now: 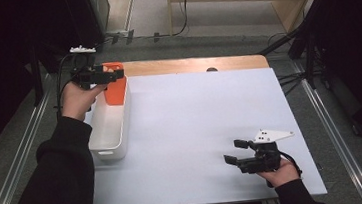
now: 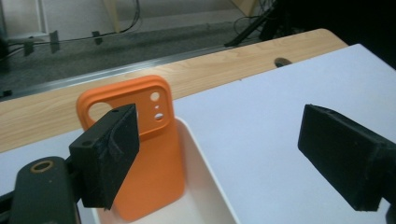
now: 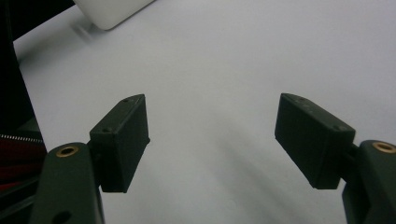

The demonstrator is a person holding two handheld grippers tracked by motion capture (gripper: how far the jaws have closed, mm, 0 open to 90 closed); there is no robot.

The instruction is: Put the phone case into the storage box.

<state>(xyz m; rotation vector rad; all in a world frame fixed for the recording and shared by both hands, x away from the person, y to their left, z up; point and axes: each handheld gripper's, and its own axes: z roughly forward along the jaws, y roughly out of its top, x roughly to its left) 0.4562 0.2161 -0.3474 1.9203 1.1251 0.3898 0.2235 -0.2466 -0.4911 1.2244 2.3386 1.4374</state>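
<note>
A: Left gripper [image 1: 116,74] status?
B: Jaws wide apart, nothing held. It sits at the far left of the desk [image 1: 197,130], above the far end of the white bin [image 1: 112,123].

A: Where's the phone case?
B: The orange phone case [image 2: 156,163] stands upright in the bin, leaning on its far wall, with the camera cutout at the top. In the left gripper view, one jaw is in front of the case's left edge and the other is well off to the right over the white mat. Can't tell if that jaw touches the case.

A: Right gripper [image 1: 236,152]?
B: Near right of the desk, hand-held, jaws spread wide and empty, pointing left over bare mat. Well apart from the bin.
</note>
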